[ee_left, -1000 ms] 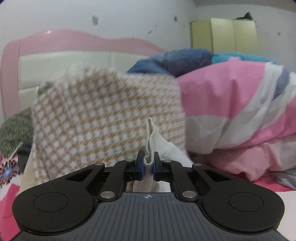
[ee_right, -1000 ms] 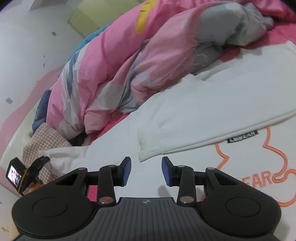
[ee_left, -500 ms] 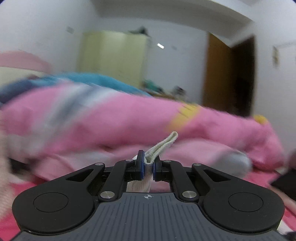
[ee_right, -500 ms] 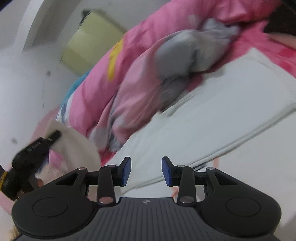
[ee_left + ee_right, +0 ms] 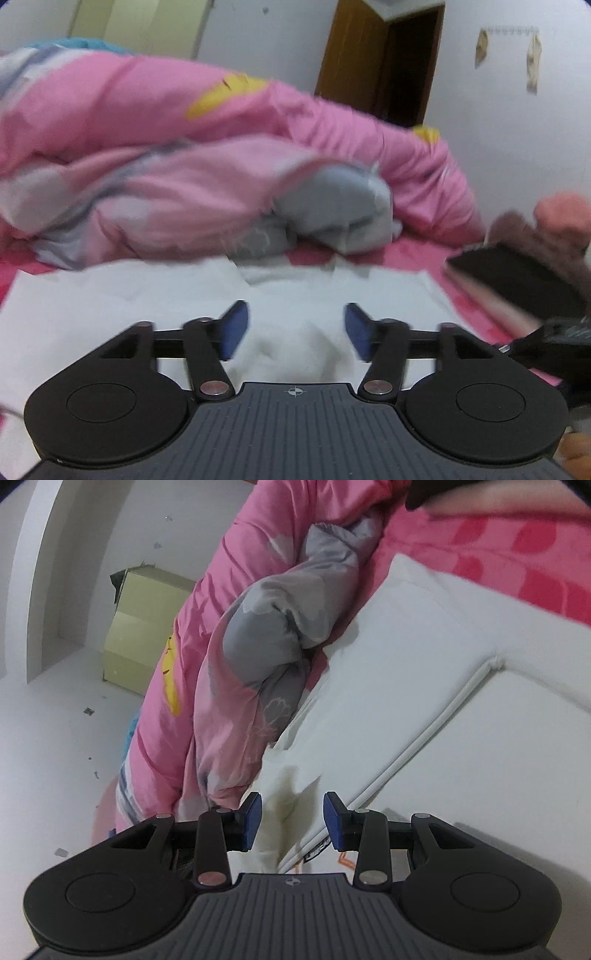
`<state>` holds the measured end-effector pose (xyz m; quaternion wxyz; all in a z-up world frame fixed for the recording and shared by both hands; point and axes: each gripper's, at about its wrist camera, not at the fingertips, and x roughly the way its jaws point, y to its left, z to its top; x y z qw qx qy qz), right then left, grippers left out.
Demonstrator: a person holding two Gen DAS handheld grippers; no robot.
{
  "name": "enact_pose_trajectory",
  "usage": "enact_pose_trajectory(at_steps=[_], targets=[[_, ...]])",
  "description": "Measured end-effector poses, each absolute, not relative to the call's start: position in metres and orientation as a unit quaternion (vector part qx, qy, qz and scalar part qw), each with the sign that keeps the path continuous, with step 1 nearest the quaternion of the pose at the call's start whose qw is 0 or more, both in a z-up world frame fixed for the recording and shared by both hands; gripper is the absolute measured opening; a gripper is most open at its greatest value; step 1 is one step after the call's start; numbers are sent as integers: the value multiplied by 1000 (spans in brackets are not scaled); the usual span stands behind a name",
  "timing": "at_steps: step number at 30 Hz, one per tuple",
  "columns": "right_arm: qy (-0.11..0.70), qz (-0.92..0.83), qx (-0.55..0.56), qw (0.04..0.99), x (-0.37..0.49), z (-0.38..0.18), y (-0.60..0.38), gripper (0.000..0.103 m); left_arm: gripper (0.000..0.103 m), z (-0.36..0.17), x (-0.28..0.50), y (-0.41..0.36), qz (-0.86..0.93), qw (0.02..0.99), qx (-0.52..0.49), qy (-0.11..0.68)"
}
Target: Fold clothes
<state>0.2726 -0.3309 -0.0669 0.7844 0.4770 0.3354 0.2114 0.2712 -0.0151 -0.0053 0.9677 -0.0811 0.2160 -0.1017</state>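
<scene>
Left wrist view shows the left gripper (image 5: 295, 330) spread above the white garment (image 5: 122, 295) on the bed (image 5: 517, 554), the right gripper (image 5: 292, 819) also spread; a fold looks underway, needing a fresh grasp on an edge.

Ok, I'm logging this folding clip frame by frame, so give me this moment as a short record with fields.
surface: bed with a pink sheet
garment: white garment spread flat on the bed
left gripper: open, empty, over bunched white fabric
right gripper: open, empty, over the garment's edge
beside garment: pink and grey quilt heaped along the far side
background: brown door, yellow cabinet
</scene>
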Motion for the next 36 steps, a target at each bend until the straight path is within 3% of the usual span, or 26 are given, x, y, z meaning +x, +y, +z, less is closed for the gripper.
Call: enact_pose_trajectory(at_steps=[3,16,27,33,36], targets=[[346,219,480,776,275,-69,-322,42,75,6,255,8,-87,973,-87,197],[376,203,346,835,294,-37,-255,43,75,-30,244,110,56,960,-151,228],[332,196,-56,921,267,-18,-175,43,75,-47,245,144,95,946,-183,250],[441,221,289,820,300,-25,-246,43,75,-51,246,150,97,941,-194,258],[479,223,391,753,315,-40,-255,43,75,-53,246,154,98,939,-200,262]])
